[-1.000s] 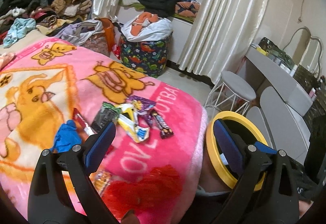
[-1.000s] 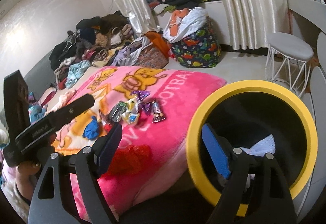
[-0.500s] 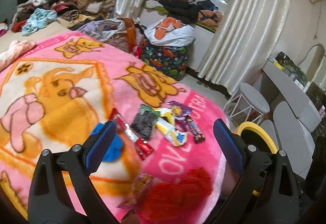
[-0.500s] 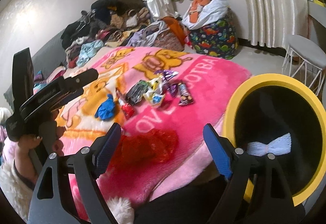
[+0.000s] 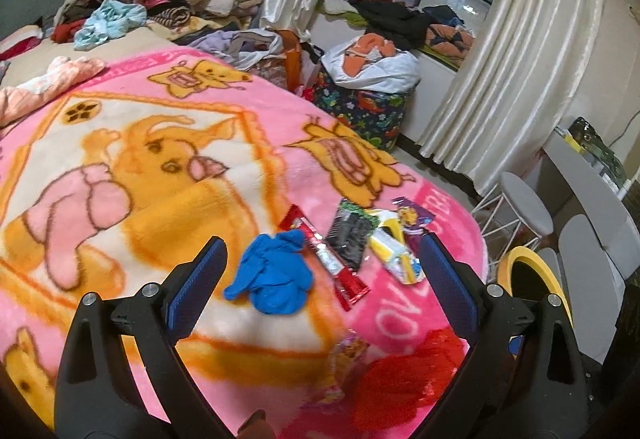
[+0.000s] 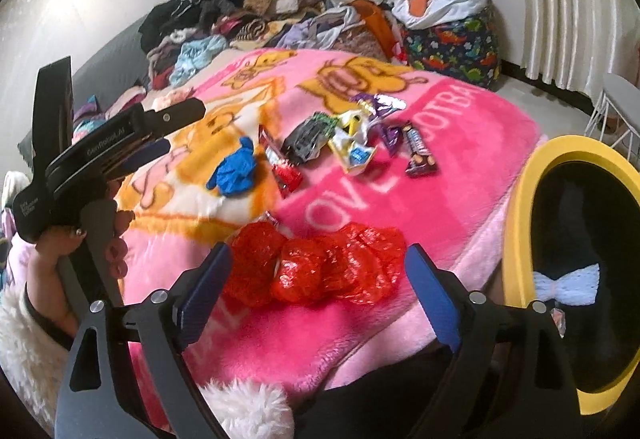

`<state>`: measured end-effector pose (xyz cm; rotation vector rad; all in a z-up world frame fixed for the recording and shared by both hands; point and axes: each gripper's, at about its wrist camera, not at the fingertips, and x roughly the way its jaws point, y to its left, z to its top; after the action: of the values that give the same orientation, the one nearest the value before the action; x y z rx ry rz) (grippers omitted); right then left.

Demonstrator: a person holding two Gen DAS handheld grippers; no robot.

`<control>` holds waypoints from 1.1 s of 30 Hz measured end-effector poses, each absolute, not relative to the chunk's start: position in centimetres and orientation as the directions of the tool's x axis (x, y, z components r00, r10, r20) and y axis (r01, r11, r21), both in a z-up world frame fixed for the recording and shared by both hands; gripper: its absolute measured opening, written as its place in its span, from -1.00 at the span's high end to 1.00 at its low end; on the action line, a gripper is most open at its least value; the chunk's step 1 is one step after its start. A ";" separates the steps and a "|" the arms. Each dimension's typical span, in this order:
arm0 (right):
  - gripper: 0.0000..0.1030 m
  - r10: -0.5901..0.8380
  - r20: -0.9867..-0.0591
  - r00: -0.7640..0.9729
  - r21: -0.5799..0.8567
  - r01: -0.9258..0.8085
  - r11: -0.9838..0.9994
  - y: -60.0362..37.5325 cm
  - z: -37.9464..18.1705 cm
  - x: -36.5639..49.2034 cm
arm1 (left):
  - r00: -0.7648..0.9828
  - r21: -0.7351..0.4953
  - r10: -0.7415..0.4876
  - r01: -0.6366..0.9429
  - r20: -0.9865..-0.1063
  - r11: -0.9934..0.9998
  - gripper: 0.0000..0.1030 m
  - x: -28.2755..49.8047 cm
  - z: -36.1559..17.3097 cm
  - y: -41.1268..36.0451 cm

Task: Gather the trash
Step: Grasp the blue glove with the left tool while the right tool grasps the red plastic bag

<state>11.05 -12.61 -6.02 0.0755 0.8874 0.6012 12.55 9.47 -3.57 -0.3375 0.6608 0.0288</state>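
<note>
Right gripper [image 6: 318,279]: fingers released, having just been opening, nothing gripped; the red crumpled bag [image 6: 316,267] lies between them on the blanket [image 6: 460,199]. Left gripper [image 5: 320,279]: fingers spread, empty, above the blue glove [image 5: 272,275]. Wrappers [image 6: 352,143] lie farther in. Yellow-rimmed bin [image 6: 516,207] stands just beside the bed edge.

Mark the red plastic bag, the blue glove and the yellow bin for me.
red plastic bag [image 6: 320,271]: right wrist view, crumpled middle.
blue glove [image 5: 272,279]: left wrist view, bunched palm.
yellow bin [image 6: 516,223]: right wrist view, left rim.
</note>
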 end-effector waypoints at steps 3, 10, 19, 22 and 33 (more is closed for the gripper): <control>-0.66 0.522 -0.724 0.451 0.304 -0.471 0.828 -11.7 -6.7 11.3 | 0.782 -0.300 -0.073 -0.149 -0.619 0.942 -0.71 12.5 -4.2 10.0; -0.68 0.516 -0.761 0.393 0.313 -0.474 0.823 -10.5 -8.2 12.1 | 0.750 -0.303 -0.068 -0.181 -0.658 0.936 -0.71 12.8 -6.2 11.1; -0.68 0.514 -0.793 0.327 0.330 -0.478 0.814 -8.8 -9.6 13.7 | 0.714 -0.309 -0.082 -0.194 -0.696 0.931 -0.71 14.1 -8.6 11.6; -0.68 0.506 -0.805 0.311 0.317 -0.494 0.809 -8.1 -10.3 14.0 | 0.702 -0.287 -0.069 -0.197 -0.709 0.937 -0.71 14.7 -9.2 11.5; -0.30 0.527 -0.819 0.227 0.377 -0.479 0.793 -8.1 -12.3 15.0 | 0.667 -0.309 -0.098 -0.206 -0.739 0.929 -0.27 16.6 -11.1 11.2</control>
<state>15.05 -8.10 -12.29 0.0488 1.1488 0.6936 16.55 11.20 -11.14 -0.3870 0.8443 0.0623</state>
